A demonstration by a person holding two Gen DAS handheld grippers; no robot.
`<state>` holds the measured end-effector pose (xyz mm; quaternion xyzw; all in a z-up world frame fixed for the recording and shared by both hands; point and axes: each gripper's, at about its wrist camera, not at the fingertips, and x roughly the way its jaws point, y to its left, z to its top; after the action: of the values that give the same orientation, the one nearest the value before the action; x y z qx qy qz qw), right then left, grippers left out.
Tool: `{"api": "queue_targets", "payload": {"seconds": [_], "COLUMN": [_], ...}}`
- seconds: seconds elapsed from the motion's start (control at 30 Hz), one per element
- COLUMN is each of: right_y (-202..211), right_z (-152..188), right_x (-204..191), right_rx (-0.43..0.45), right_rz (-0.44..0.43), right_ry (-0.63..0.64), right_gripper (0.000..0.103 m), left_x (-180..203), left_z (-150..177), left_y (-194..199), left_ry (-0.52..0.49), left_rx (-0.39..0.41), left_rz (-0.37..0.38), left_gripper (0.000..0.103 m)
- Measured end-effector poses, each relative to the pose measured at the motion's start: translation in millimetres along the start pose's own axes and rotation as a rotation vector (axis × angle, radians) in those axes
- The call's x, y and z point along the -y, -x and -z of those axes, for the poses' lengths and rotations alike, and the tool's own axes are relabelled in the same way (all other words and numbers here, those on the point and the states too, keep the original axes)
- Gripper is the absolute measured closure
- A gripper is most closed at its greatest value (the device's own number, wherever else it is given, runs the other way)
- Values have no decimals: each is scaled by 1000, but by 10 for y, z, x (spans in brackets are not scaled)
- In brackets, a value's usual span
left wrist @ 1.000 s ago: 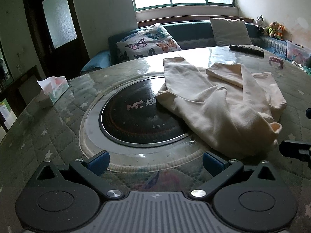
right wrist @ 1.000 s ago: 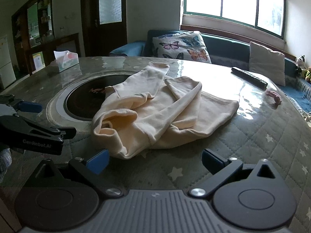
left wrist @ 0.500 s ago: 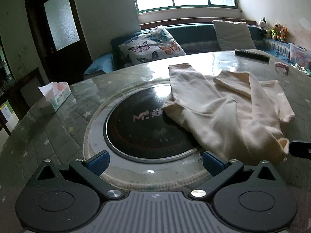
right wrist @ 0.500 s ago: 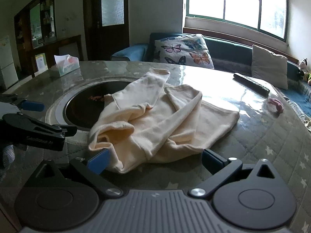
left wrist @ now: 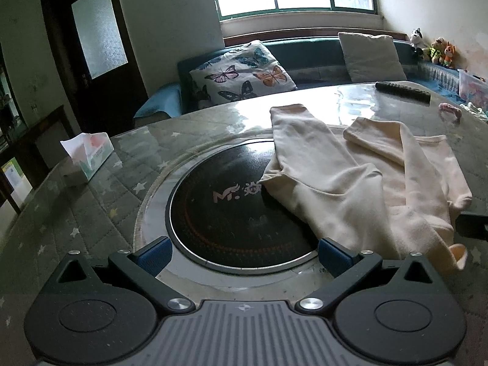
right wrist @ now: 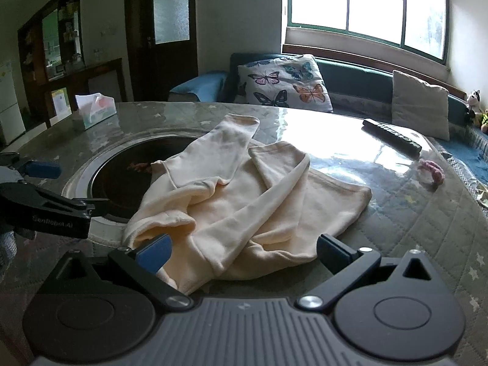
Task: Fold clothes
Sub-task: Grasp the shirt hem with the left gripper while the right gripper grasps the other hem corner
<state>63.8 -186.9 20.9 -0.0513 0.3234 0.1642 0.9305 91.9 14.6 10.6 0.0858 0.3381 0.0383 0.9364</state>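
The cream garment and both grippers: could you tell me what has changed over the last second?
Both open grippers, right gripper and left gripper, have moved forward toward the cream garment; the right one now straddles its near edge. Nothing is gripped. The garment lies crumpled as before.

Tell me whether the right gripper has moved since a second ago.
Yes. The right gripper has advanced toward the crumpled cream garment: its open fingers now overlap the near hem, while the garment lies unchanged beside the black round hotplate.
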Motion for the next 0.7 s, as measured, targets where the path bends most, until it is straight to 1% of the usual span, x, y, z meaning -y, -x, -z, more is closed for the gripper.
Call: {"api": "queue_targets", "payload": {"seconds": [0.13,0.23,0.27,0.33,0.43,0.6,0.7], "right_y": [-52,-153,-208,-324,-549,-928,-1157], "right_z": [-103,-239,-281,-355,-463,-608,-695], "right_x": [119,253,307,414,568,738,821], "right_rx": [10,17,14,4,-20,-54,-77], "right_rz": [7,19,26,26,17,6,3], "right_ry": [-26,-46,-58,-88,-140,-185,-203], "right_gripper": [2,6,10,14,21,31,41], "left_x": [-6,25,42,77,142,259,332], "left_z": [-149,-293,-342,-440,-568,-800,-938], "left_y": [-23,-72,-101,-157,-279,-575,-799], "left_ry": [-1,-9,-14,-23,-37,-63,-72], "left_rx": [27,49,52,58,61,52,38], "left_rz": [1,7,14,28,66,132,173], "left_gripper": [0,0,1,1,12,23,29]}}
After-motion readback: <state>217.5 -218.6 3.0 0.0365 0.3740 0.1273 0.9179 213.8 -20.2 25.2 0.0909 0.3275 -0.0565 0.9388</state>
